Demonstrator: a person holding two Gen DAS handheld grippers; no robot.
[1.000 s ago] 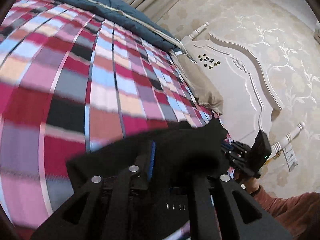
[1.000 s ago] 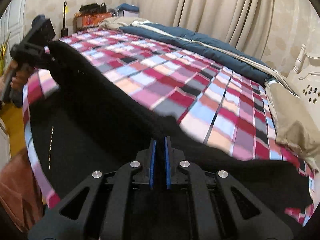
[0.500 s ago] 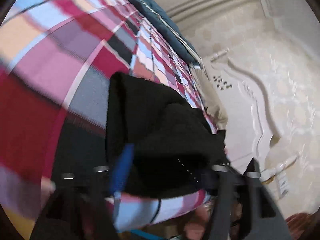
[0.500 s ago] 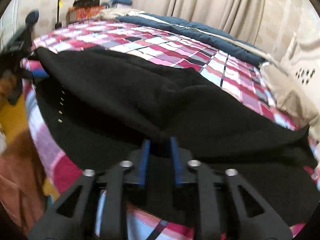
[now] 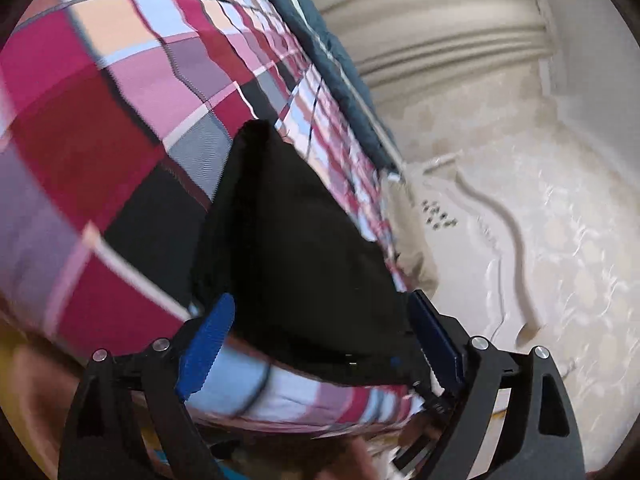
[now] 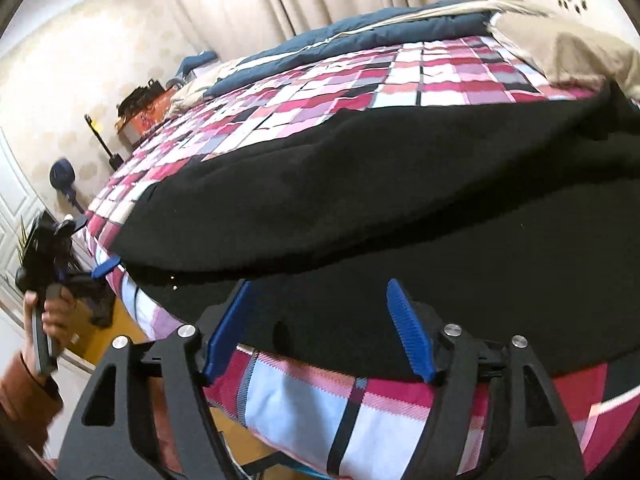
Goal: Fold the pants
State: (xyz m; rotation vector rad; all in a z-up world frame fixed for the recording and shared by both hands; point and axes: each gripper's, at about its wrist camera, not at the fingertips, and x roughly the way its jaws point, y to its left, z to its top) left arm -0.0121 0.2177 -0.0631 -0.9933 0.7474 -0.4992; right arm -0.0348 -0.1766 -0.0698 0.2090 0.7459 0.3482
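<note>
Blue ribbed pads stand wide apart on both the left gripper (image 5: pixel 320 344) and the right gripper (image 6: pixel 320 328), holding nothing (each at the bed's near edge). The black fleece pants (image 6: pixel 360 200) lie folded lengthwise on the pink-and-red checked bedspread (image 6: pixel 400 80).

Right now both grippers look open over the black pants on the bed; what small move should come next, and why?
Probably draw both grippers back from the bed edge, then re-grip one end. The black pants already lie doubled lengthwise on the plaid bedspread, upper layer over lower. The left gripper and the right gripper have jaws spread, holding nothing, so the long fold seems done and a crosswise fold remains.
</note>
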